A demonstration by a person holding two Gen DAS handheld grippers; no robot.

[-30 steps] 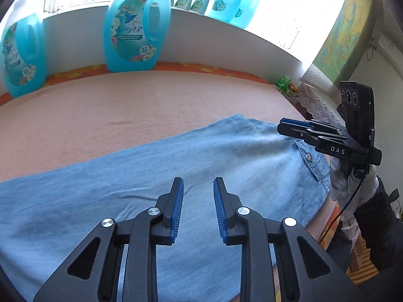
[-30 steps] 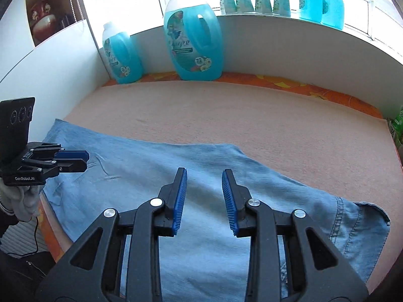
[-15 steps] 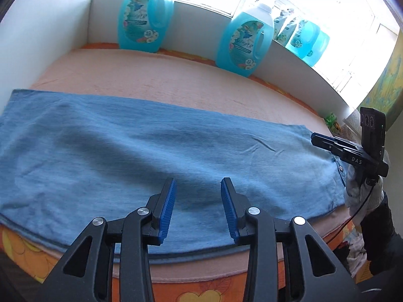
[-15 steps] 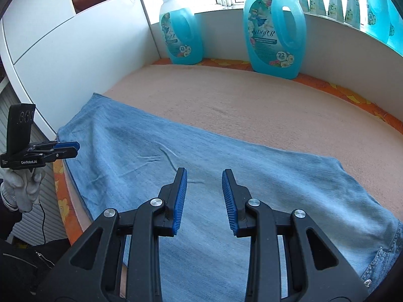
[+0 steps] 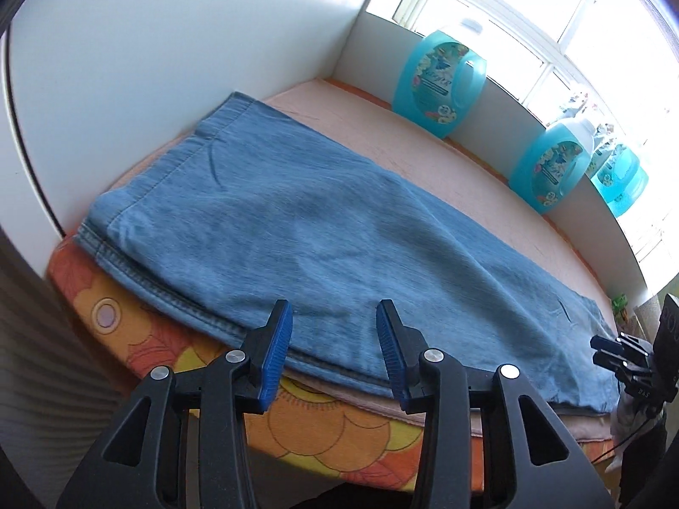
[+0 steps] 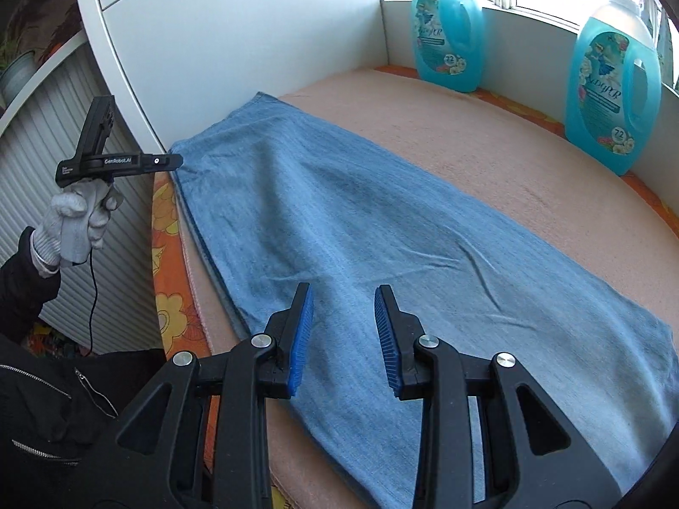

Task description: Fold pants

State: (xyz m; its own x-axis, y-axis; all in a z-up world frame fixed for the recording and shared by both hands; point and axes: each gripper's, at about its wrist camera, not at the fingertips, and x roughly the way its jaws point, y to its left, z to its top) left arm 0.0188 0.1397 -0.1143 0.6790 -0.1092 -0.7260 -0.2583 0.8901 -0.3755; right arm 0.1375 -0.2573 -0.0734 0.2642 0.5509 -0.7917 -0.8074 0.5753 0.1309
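The pants (image 5: 322,229) lie flat on the table (image 5: 479,161), already doubled lengthwise as far as you can judge — 1 leg seems stacked on the other, with 2 hem edges showing at the left end near the white wall (image 5: 169,55). So the first fold looks done, and the crosswise folds are left: bring the hem end over toward the waist, then probably fold once more.

Your left gripper (image 5: 334,350) hovers over the near long edge of the denim, toward the hem end. Its fingers have just been opening and now stand spread, with nothing pinched between them. In the right wrist view you can see that same tool side-on, held in your gloved left hand (image 6: 76,220) just off the hem corner, apart from the cloth.

Your right gripper (image 6: 343,335) hangs above the middle of the pants, fingers spread too and empty — no fabric is lifted anywhere.

The cloth is fairly smooth, with only a few light creases toward the waist end. 2 blue detergent bottles (image 6: 447,29) stand at the back by the window, well apart from the pants and out of your way.
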